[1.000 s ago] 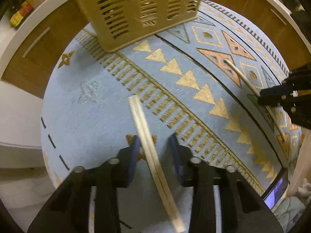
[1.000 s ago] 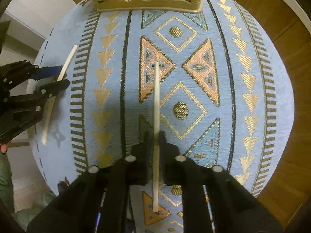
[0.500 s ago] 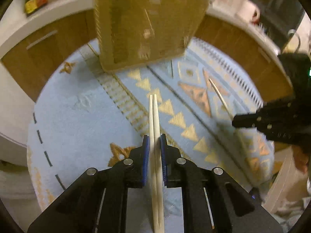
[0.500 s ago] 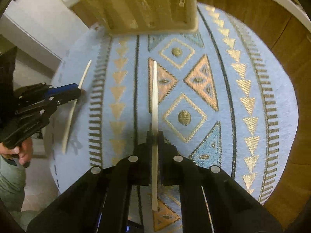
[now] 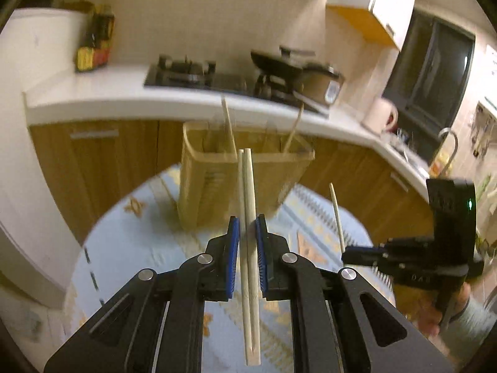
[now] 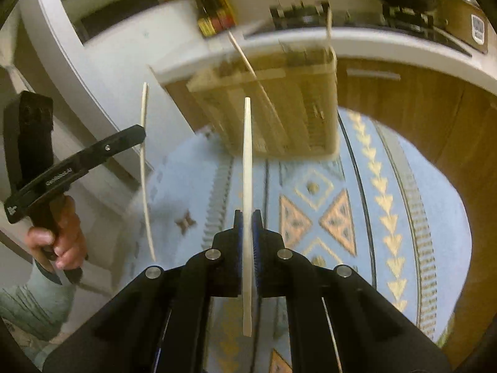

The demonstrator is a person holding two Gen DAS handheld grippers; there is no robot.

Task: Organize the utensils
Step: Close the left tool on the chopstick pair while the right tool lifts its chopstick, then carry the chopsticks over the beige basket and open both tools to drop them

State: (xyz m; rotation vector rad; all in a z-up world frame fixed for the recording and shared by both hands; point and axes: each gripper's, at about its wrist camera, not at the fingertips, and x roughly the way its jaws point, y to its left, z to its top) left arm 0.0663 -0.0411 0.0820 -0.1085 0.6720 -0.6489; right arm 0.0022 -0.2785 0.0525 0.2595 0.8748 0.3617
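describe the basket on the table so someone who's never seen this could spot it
Start at the round table with the blue patterned cloth, in front of the wooden kitchen cabinets. At its far edge stands a tan slatted plastic basket, tall and boxy, with thin sticks poking up out of its open top. It is the only container on the table; the other sticks are held in the grippers.

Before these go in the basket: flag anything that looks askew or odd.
The two chopsticks already in the beige basket lean at different angles rather than standing together. Otherwise nothing stands out: the left gripper clamps a chopstick pair, the right gripper a single chopstick.
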